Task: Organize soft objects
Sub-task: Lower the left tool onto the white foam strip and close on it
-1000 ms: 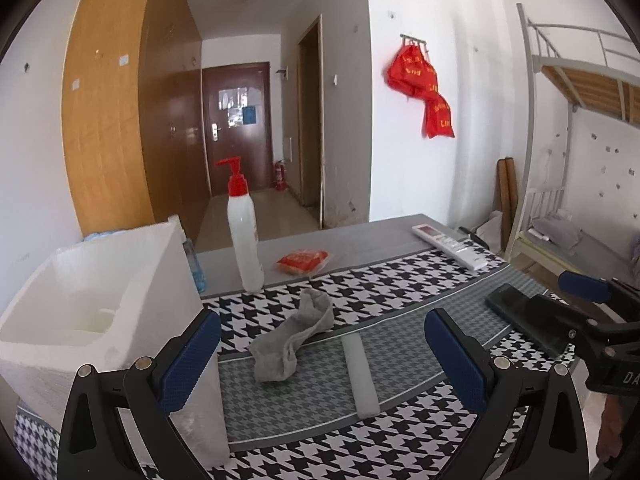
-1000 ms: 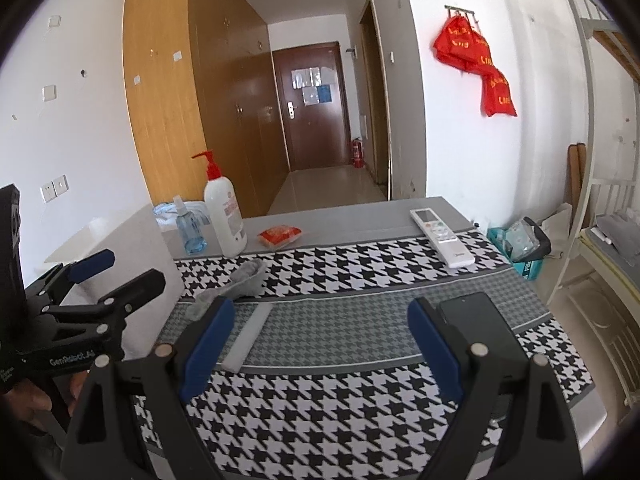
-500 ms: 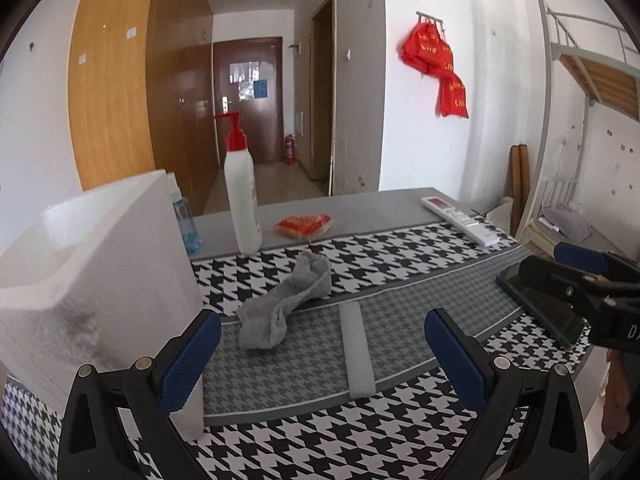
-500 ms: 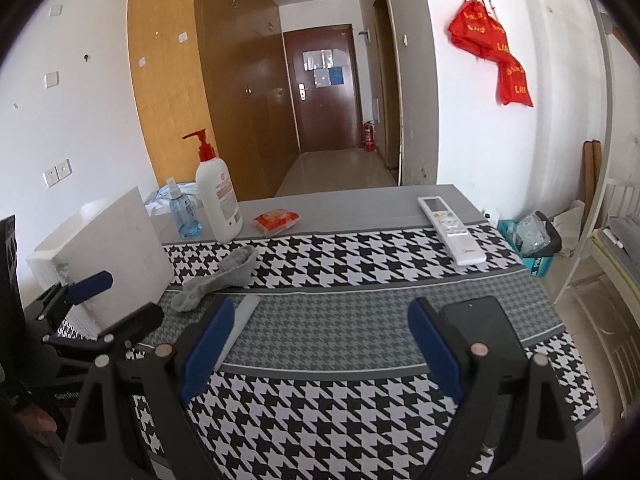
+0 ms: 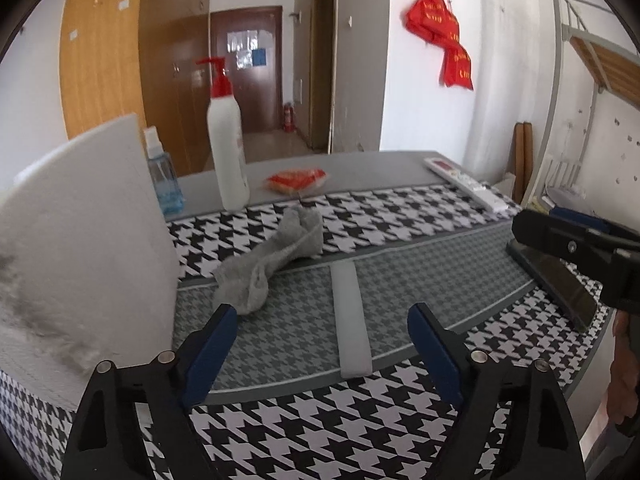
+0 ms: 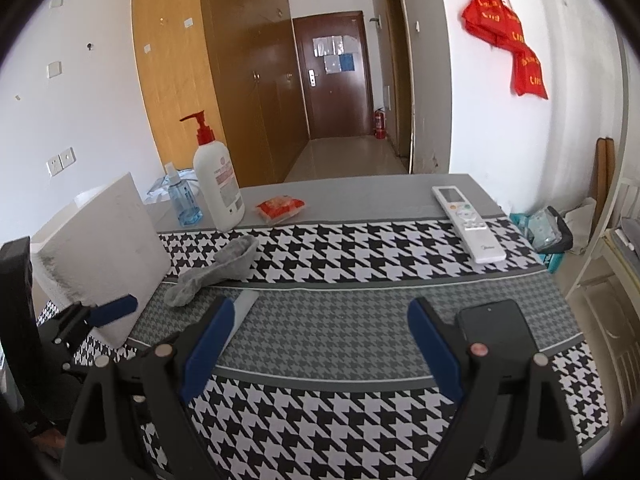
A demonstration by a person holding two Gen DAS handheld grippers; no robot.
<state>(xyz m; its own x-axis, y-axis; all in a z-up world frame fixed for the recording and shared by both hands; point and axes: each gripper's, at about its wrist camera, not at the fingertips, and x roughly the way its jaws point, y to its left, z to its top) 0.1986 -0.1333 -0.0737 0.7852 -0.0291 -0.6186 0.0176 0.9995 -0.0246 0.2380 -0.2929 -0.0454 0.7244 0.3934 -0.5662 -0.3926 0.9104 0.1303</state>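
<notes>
A crumpled grey sock lies on the houndstooth cloth; it also shows in the right wrist view. A pale foam strip lies to its right, partly hidden by a finger in the right wrist view. A white foam box stands at the left, also in the right wrist view. My left gripper is open and empty, low over the near cloth, short of the sock and strip. My right gripper is open and empty over the near middle of the cloth.
A white pump bottle, a blue spray bottle and a red packet stand at the back. A white remote lies at the back right. A black phone lies near the right edge.
Both grippers have dropped lower and moved in toward the table. The foam box's inside has gone out of view. The sock and strip have not moved.
</notes>
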